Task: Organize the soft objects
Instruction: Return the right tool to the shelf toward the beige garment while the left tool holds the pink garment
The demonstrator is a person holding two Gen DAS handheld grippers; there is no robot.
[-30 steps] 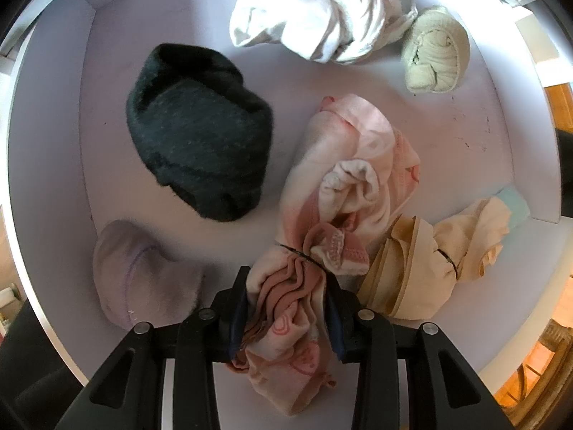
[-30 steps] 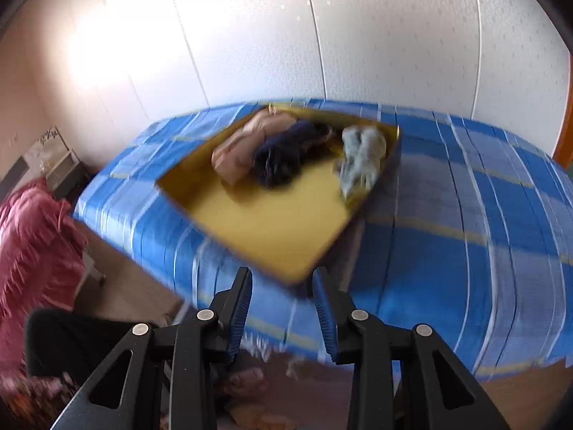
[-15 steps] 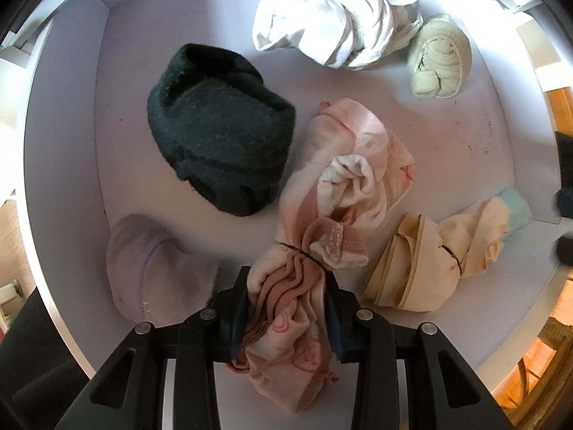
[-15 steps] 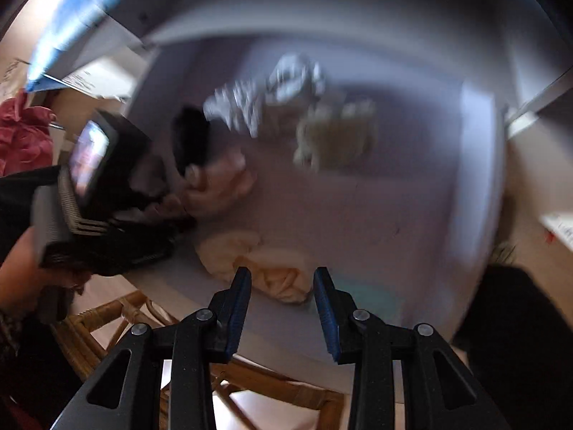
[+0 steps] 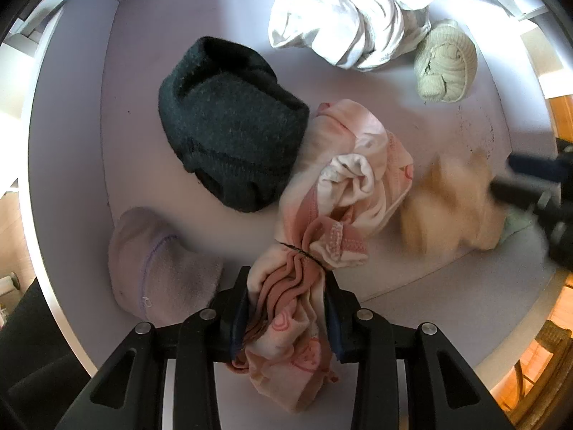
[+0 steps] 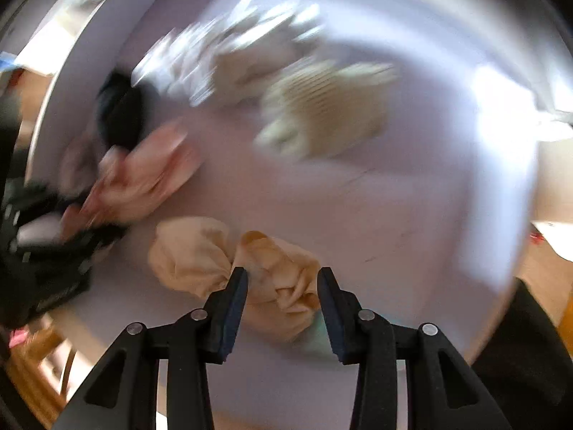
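Several soft items lie in a pale lilac drawer [image 5: 71, 143]. My left gripper [image 5: 286, 286] points straight down and is shut on the tied end of a pink patterned garment [image 5: 358, 165], which trails up the drawer floor. My right gripper [image 6: 283, 279] also points down and stands open astride a beige bundle [image 6: 275, 279]; the cloth fills the gap between the pads. In the left wrist view that beige bundle [image 5: 447, 208] is blurred, with the right gripper [image 5: 515, 177] on it at the right edge.
A black knitted hat [image 5: 232, 136] touches the pink garment. A lilac sock [image 5: 157, 268] lies bottom left, a twisted white garment [image 5: 343, 21] at the top, a pale green roll [image 5: 446, 62] top right. Wooden furniture shows beyond the drawer's rim.
The right gripper has dropped from facing a blue checked bed to pointing into the drawer, over the beige bundle. The bundle has shifted and blurred. The left gripper kept its hold.
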